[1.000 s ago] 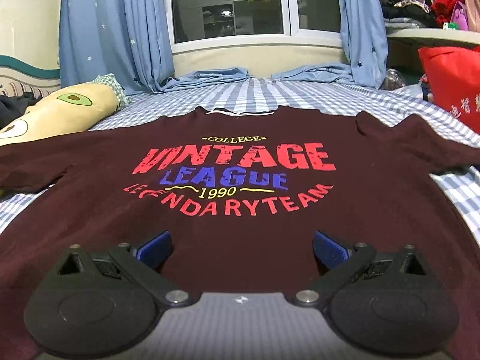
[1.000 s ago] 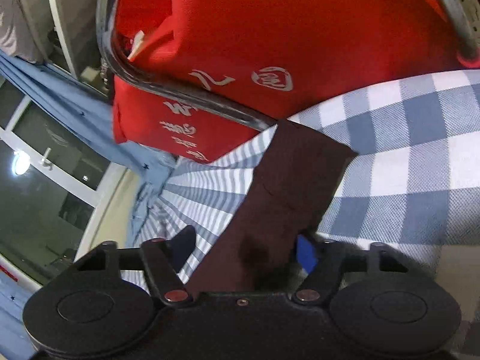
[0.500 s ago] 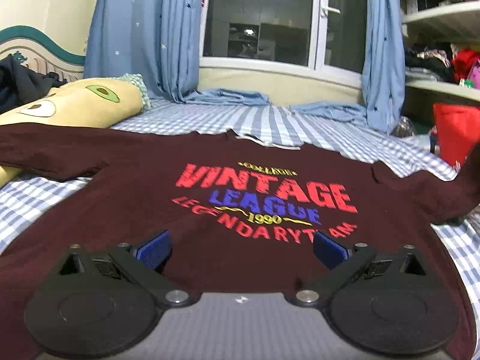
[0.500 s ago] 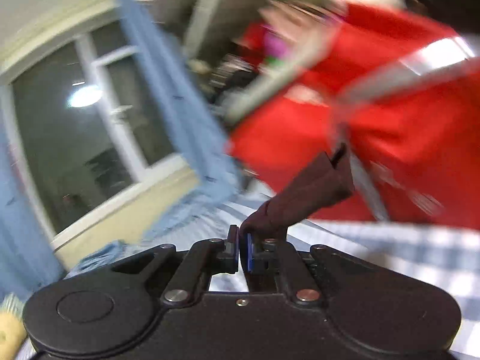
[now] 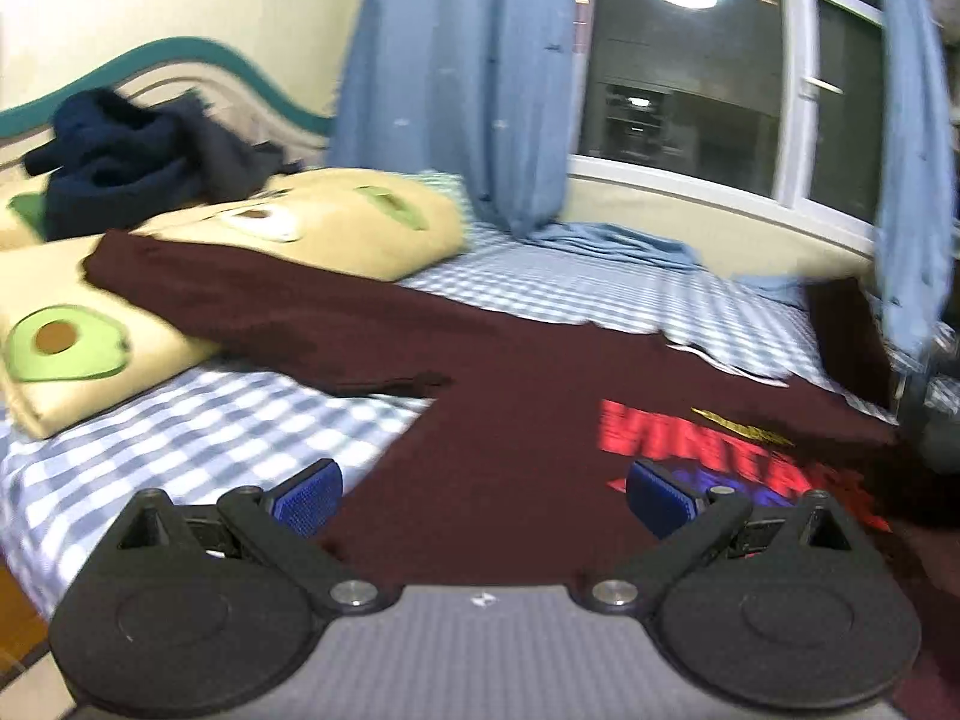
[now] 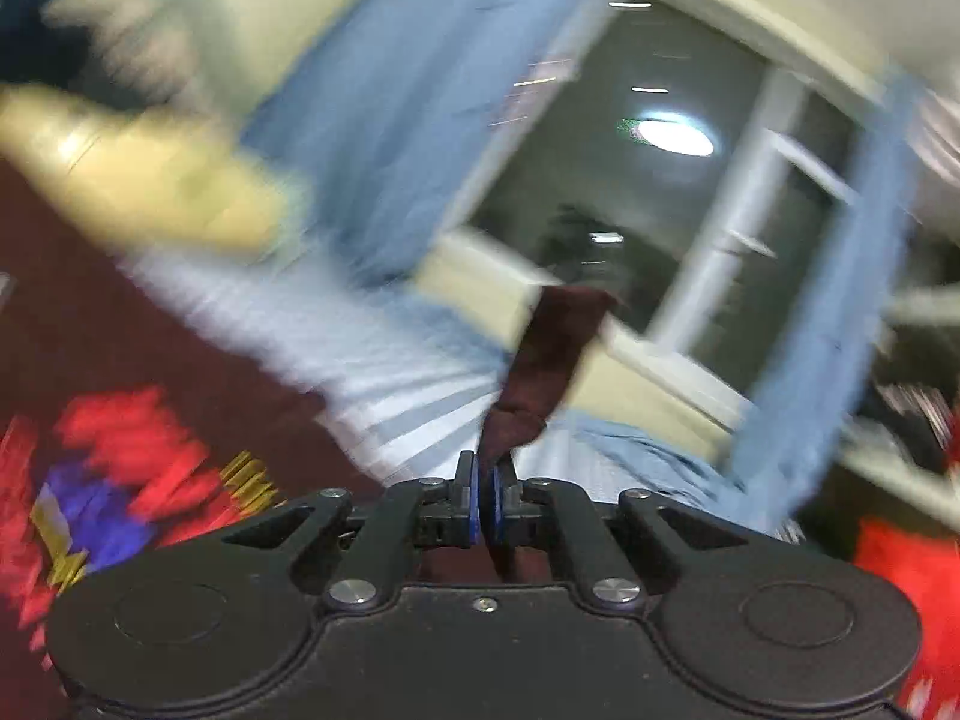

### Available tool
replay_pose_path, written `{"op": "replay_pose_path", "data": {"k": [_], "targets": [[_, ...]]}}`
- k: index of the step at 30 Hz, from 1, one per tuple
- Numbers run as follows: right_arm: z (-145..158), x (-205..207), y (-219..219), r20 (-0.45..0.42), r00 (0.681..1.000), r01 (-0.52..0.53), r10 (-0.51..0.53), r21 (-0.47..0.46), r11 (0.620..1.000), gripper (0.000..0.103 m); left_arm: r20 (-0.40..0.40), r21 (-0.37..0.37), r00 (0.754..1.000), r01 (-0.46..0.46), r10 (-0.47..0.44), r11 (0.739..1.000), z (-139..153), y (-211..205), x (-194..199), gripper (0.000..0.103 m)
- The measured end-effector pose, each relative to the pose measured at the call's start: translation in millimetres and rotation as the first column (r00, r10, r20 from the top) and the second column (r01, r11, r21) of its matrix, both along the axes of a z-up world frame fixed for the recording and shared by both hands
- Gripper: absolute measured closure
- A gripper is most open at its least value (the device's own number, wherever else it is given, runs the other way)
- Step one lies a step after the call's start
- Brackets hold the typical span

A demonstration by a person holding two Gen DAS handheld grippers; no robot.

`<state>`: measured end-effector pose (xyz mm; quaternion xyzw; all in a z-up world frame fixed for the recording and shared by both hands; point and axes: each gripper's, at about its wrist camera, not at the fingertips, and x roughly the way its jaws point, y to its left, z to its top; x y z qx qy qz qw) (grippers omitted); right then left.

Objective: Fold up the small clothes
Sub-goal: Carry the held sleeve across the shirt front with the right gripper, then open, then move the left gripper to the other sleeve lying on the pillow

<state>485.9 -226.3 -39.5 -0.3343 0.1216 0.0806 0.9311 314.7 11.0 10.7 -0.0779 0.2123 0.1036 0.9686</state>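
Maroon T-shirt (image 5: 510,450) print (half cut off)

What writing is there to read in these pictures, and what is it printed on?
"VINTA": red capitals on the maroon T-shirt, left wrist view; the word's end is blurred.
The yellow line above it and the blue line below: too blurred to read.
Right wrist view: the print is only smeared colours.
No other text shows.

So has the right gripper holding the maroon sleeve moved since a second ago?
Yes. The right gripper, shut on the maroon sleeve, swung from the red bag toward the window.
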Motion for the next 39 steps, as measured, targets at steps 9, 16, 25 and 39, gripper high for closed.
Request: {"op": "replay_pose_path", "data": {"k": [9,16,25,39], "targets": [[-49.6,-18.0,38.8,-0.178,0.977,-0.153,0.121,-0.177,0.972,0.069,-0.024,-0.017,0.999,-0.041,0.04,0.999,5.9,18.2,20.5,0.001],[-21.8,-50.3,-35.8,-0.202,0.978,-0.059,0.057,-0.001,0.998,0.016,-0.012,-0.012,0.987,0.159,-0.159,0.987,7.4,-47.6,72.1,0.001],[-19.9,-72.8,-161.1,-0.296,0.935,0.277,-0.196,0.265,0.923,0.002,-0.174,0.121,0.952,0.273,-0.25,0.954,-49.7,-140.8,145.8,0.001],[-34.3,-48.5,-194.7,-0.274,0.882,0.466,-0.382,0.399,0.79,0.07,-0.241,-0.011,0.941,0.242,-0.238,0.97,-66.3,-122.7,156.3,0.001]]}}
